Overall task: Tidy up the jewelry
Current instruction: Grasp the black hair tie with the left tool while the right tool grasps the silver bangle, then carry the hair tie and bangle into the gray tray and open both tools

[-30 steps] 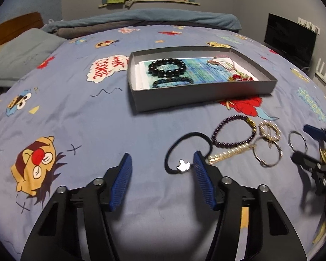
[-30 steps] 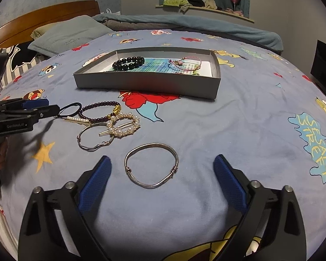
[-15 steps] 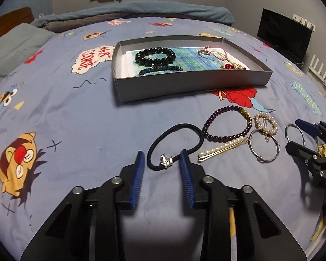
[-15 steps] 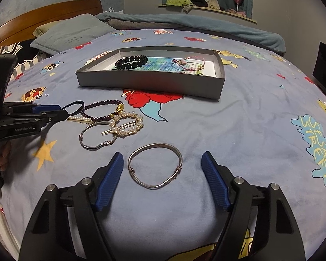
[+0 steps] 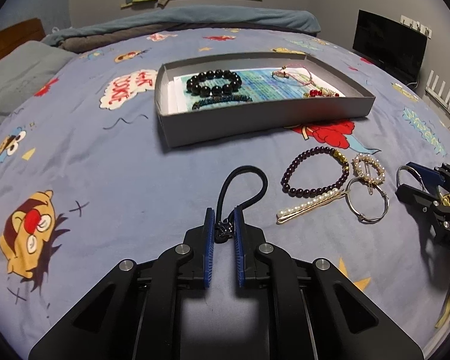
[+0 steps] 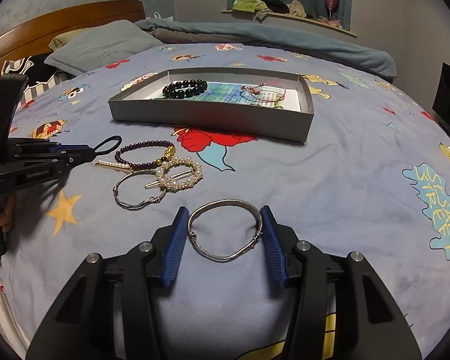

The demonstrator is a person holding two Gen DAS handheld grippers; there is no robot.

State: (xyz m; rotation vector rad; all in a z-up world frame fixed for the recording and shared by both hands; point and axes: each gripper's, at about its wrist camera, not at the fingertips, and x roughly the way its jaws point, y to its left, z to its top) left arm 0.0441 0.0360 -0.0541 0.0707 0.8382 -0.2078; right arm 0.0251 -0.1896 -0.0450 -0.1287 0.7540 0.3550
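Left gripper (image 5: pixel 224 225): our jaws have just been closing and now stand nearly together, pinched on the charm end of the black hair tie (image 5: pixel 244 186), whose loop lies on the bedspread (image 5: pixel 105 180) ahead of them. We judge it gripped but not yet lifted.

Right gripper (image 6: pixel 223 225): our jaws have just been closing and stand about half open, one pad on either side of the silver bangle (image 6: pixel 225 231). The pads sit at or just beside its rim; we cannot tell whether they press on it yet. It lies flat on the bedspread.

Loose on the bedspread, between the two grippers:
- purple bead bracelet (image 5: pixel 315 171)
- pearl hair pin (image 5: pixel 309 207), touching the bracelet's near edge
- pearl ring clip (image 5: pixel 369 169)
- thin wire bangle (image 5: pixel 367 202), partly under the clip

Grey tray (image 5: pixel 255 126), beyond the loose pieces, already holds:
- black bead bracelet (image 5: pixel 214 82)
- dark braided bracelet (image 5: pixel 222 100)
- pink cord bracelet (image 5: pixel 294 75)
- a red bead piece (image 5: pixel 318 93) at its right end

Tally, as we judge it: four pieces stored, six outstanding, two of these under our jaws. The task stands somewhat under halfway.
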